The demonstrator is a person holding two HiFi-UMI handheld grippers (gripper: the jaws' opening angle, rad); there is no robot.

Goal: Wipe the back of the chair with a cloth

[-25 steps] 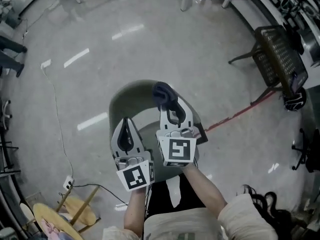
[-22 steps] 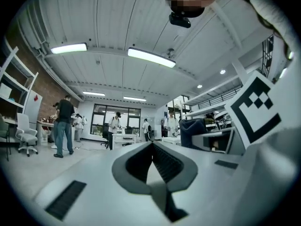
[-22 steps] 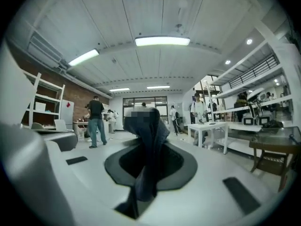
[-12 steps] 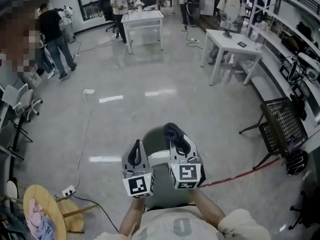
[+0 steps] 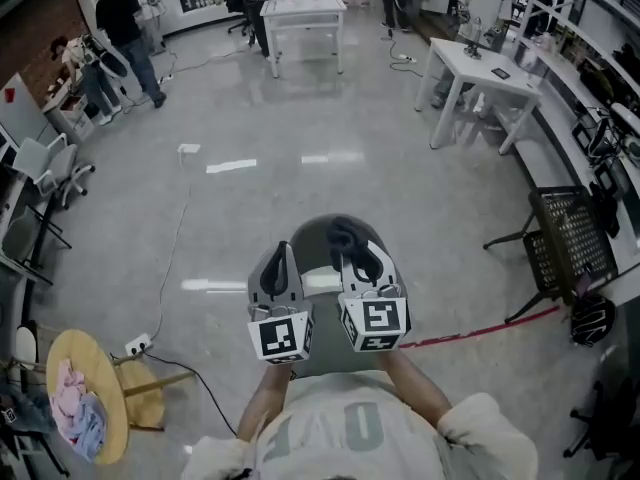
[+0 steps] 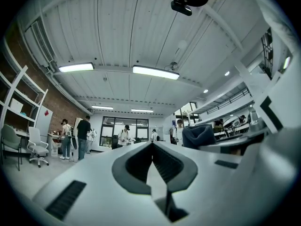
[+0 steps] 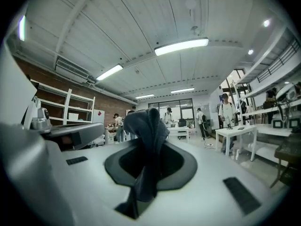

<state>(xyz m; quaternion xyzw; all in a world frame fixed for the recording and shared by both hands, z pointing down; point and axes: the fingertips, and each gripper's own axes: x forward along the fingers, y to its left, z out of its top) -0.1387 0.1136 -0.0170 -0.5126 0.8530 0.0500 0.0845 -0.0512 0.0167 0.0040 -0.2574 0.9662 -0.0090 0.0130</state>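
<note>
Right gripper (image 5: 358, 256) is pinched on a soft, crumpled dark cloth (image 7: 146, 126), right over the smooth, rounded grey chair (image 5: 312, 233) back. Left gripper (image 5: 283, 260) is closed, nothing in it.

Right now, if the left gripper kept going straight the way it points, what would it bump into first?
Nothing close, it seems. The left gripper points level above the chair into open room; its shut jaws aim toward people by the far windows, a long way off.
</note>
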